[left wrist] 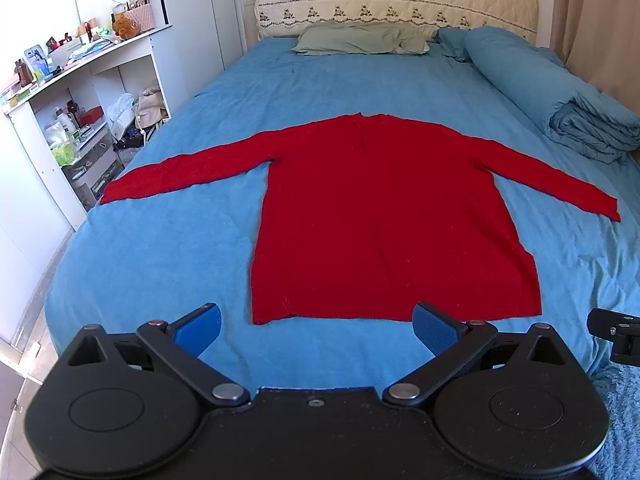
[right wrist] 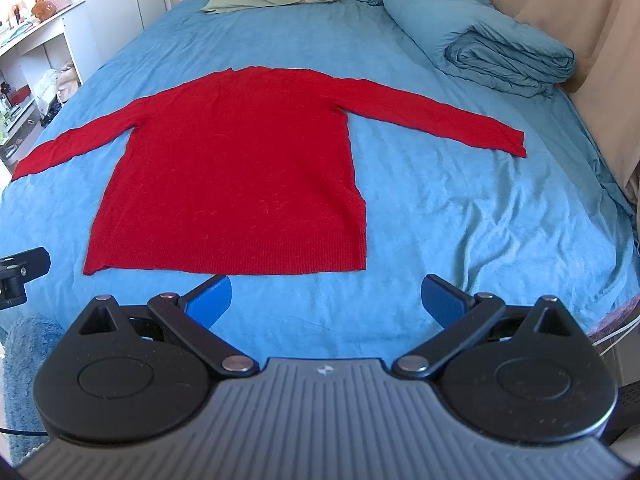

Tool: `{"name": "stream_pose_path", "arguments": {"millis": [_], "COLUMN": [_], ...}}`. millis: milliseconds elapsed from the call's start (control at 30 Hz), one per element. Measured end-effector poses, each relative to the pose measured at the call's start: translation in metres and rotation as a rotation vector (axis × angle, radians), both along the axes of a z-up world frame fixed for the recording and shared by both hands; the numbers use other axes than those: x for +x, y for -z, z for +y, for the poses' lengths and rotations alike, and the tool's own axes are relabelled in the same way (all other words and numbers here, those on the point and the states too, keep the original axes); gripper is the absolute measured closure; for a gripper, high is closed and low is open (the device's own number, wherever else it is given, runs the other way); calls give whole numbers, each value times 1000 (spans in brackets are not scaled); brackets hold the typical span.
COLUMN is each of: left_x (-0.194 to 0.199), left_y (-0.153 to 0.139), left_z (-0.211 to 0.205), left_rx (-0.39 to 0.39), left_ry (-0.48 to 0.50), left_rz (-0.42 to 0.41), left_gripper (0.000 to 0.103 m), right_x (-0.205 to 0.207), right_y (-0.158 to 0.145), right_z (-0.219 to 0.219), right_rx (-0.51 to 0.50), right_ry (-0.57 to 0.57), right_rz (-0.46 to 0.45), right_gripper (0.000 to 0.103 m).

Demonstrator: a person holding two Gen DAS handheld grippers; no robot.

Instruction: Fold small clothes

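A red long-sleeved sweater [left wrist: 380,216] lies flat on the blue bed sheet [left wrist: 160,264], sleeves spread to both sides, hem toward me. It also shows in the right wrist view [right wrist: 240,176]. My left gripper [left wrist: 316,326] is open and empty, hovering just short of the hem. My right gripper [right wrist: 326,298] is open and empty, just short of the hem's right part. Part of the right gripper shows at the right edge of the left wrist view [left wrist: 618,332].
A rolled blue duvet [right wrist: 492,40] lies along the bed's right side. A green pillow [left wrist: 360,38] lies at the headboard. White shelves with clutter [left wrist: 80,120] stand left of the bed. A curtain [right wrist: 560,20] hangs on the right.
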State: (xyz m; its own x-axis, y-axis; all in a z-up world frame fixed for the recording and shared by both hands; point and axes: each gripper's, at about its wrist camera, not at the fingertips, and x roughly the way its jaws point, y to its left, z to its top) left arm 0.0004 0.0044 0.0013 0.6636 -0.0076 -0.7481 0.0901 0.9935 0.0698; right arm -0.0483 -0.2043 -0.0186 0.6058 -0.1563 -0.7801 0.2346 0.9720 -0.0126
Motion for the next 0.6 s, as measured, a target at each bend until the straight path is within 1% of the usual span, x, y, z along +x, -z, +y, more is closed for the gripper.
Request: {"name": "stream_pose_path", "arguments": {"millis": [600], "left_x": [0], "left_y": [-1], "left_z": [0], "left_rx": [0], "left_ry": [-1], "left_rz": [2], "left_gripper": [0], "right_x": [1], "right_y": [3], "right_z": [2], "right_rx": [6], "right_ry": [-3], "right_rz": [4], "right_gripper": [0]}}
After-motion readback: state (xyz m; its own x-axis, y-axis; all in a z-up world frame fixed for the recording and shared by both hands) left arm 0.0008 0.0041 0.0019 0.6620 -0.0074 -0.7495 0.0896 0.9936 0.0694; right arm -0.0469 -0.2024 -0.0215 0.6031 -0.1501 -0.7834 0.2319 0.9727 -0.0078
